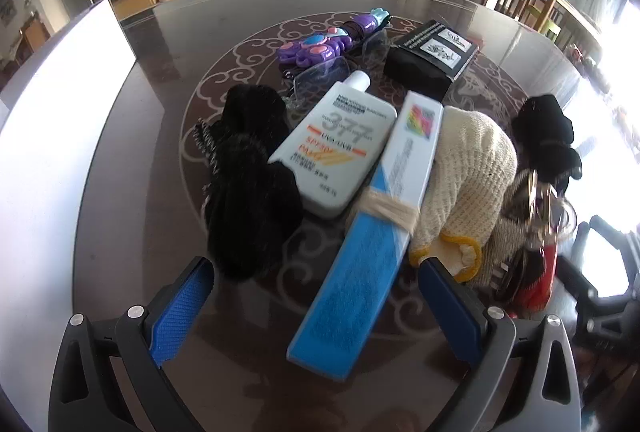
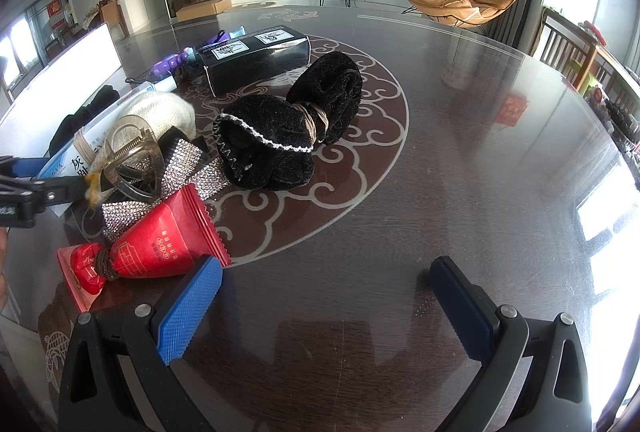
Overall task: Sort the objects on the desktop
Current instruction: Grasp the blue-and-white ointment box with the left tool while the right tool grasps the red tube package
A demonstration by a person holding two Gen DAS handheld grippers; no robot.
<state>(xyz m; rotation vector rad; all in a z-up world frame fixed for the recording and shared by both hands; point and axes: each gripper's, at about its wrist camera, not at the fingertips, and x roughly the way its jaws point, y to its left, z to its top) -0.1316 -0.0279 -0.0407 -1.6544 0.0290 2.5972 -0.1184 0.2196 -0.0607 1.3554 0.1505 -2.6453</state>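
A pile of objects lies on the dark round table [image 1: 160,159]. In the left wrist view my left gripper [image 1: 316,296] is open, and the near end of a long blue-and-white box [image 1: 360,272] wrapped with a band lies between its fingers. Beside it lie a white sunscreen bottle [image 1: 336,151], black cloth [image 1: 248,191], a cream knitted glove [image 1: 472,167], a purple toy [image 1: 316,47] and a black box [image 1: 432,59]. In the right wrist view my right gripper [image 2: 324,296] is open and empty, with its left finger next to a red tube [image 2: 164,240]. A black scrunchie bundle [image 2: 288,127] lies ahead.
A white board [image 1: 60,99] stands at the table's left edge. A clear hair claw [image 2: 132,159] and a rhinestone clip [image 2: 188,167] lie by the red tube. Glasses [image 1: 320,75] lie behind the bottle. Bare table [image 2: 480,151] spreads to the right. Chairs stand beyond the right edge.
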